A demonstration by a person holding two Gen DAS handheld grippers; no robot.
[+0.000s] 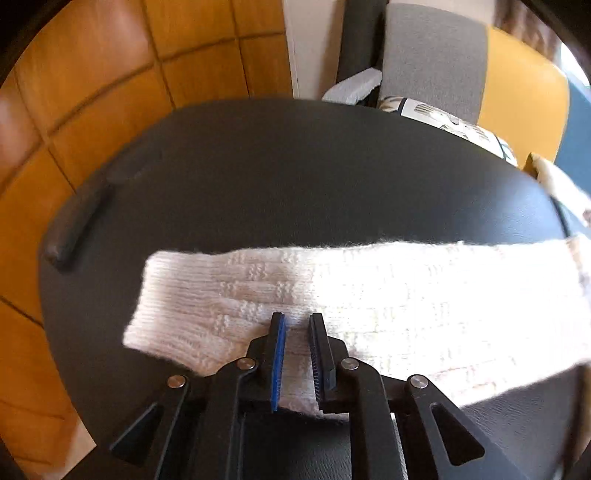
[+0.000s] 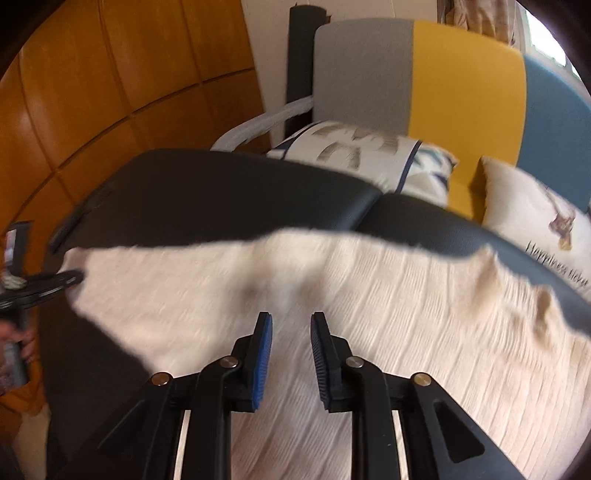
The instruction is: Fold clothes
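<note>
Bright light is seen at 2 o'clock. The sweater (image 1: 424, 295) is washed out by glare. Both views are blurred and bent at the edges.

Looks like a home living room from my feed. Sofa (image 2: 424, 85) with grey, yellow and blue back panels, two printed throw pillows (image 2: 369, 155) on it, one with "Happiness" lettering (image 2: 532, 218). Black padded bench or ottoman (image 1: 295, 177) in front as the work surface. Orange wood-panelled wall or cabinet fronts (image 1: 110, 66) behind. Curtain edge at top right (image 2: 476, 14).
</note>
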